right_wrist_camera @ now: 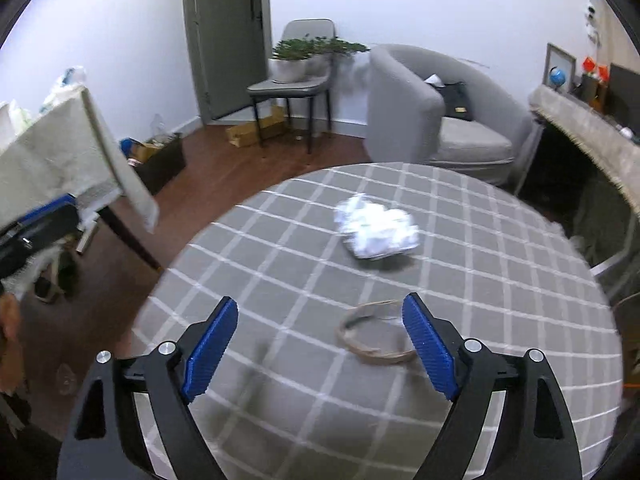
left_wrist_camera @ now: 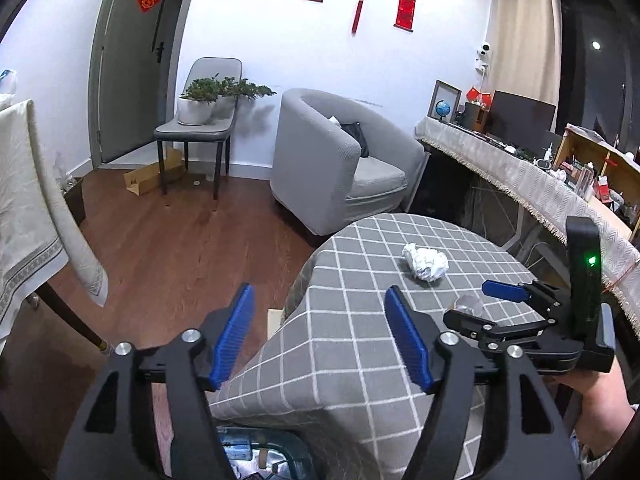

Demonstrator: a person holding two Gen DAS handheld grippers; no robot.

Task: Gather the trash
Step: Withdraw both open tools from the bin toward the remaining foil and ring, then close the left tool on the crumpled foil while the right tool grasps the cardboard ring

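Observation:
A crumpled white paper ball (left_wrist_camera: 425, 261) lies on the round table with a grey checked cloth (left_wrist_camera: 352, 320); it also shows in the right wrist view (right_wrist_camera: 378, 232). A clear plastic ring with a brown rim (right_wrist_camera: 374, 336) lies on the cloth (right_wrist_camera: 480, 280) just ahead of my right gripper (right_wrist_camera: 320, 340), which is open and empty above the table. My left gripper (left_wrist_camera: 320, 328) is open and empty over the table's left edge. The right gripper (left_wrist_camera: 476, 304) shows in the left wrist view, next to a clear object (left_wrist_camera: 468, 304).
A grey armchair (left_wrist_camera: 340, 160) stands beyond the table. A chair with potted plants (left_wrist_camera: 200, 120) is by the door. A cloth-covered table (left_wrist_camera: 28, 200) is on the left. A long cluttered desk (left_wrist_camera: 540, 184) runs along the right. A bin with a bag (left_wrist_camera: 256, 456) sits below the table edge.

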